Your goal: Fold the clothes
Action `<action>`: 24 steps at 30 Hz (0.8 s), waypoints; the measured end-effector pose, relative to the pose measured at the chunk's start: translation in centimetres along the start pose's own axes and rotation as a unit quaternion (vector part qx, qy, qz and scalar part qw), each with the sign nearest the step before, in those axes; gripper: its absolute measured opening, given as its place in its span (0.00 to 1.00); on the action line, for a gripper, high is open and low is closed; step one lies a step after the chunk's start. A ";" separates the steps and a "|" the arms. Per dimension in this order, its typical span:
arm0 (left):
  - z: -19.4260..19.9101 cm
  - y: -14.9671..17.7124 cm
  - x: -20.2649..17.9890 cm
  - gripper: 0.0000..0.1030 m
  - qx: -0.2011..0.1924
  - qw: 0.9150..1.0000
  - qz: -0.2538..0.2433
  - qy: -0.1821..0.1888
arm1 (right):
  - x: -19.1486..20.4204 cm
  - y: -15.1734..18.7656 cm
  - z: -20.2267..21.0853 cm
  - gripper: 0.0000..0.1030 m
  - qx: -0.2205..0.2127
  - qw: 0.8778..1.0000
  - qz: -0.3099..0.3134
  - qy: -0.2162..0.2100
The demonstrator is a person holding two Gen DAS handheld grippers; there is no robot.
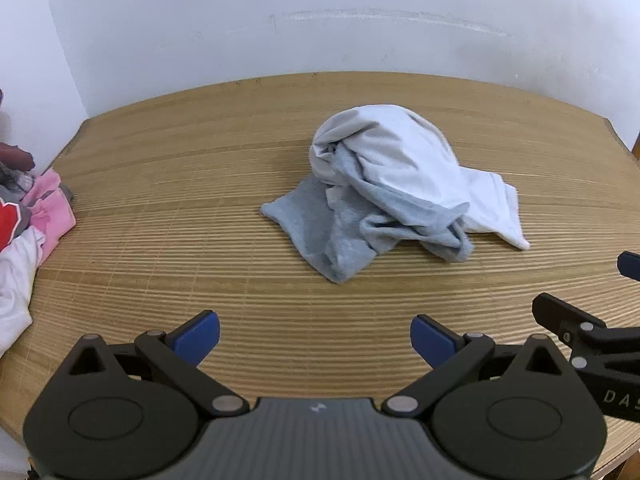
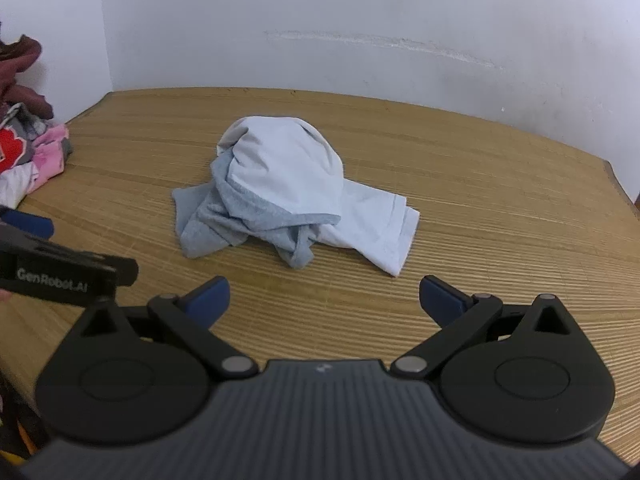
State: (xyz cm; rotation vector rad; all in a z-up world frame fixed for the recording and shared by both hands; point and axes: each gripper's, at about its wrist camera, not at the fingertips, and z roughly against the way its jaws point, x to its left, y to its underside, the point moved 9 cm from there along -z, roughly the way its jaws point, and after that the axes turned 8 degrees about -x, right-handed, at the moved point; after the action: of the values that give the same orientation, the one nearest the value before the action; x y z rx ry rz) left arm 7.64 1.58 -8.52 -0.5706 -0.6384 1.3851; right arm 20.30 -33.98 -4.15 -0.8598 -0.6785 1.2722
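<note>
A crumpled grey-and-white garment (image 1: 394, 192) is lying on the wooden table (image 1: 180, 200), ahead of the left gripper (image 1: 315, 334) and right gripper (image 2: 325, 298), both spread wide and grasping nothing.

Bare table (image 1: 180, 208) around crumpled garment (image 1: 384, 184), clothes pile (image 1: 36, 208) at left edge

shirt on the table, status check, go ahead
Left hand-held gripper open, right hand-held gripper open, both empty. Shirt crumpled mid-table, untouched. Clothes pile at left edge, path clear.
</note>
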 end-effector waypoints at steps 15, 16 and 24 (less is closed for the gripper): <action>-7.2 -2.0 2.9 0.98 -0.026 0.996 -0.059 0.067 | 1.1 -2.2 -6.2 1.00 0.007 0.998 -0.052 0.022; -7.6 -2.0 2.5 0.98 -0.027 0.995 -0.065 0.067 | 1.3 -2.1 -6.8 1.00 0.011 0.999 -0.049 0.009; -10.2 -1.6 2.6 0.97 -0.004 0.996 -0.084 0.029 | 4.5 -2.5 -13.0 0.71 0.036 0.998 -0.015 -0.055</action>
State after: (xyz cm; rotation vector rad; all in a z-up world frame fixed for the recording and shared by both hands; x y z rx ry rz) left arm 16.15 4.05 -14.41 -0.5490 -0.6316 1.2059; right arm 33.26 -31.93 -9.07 -0.7219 -0.7266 1.3157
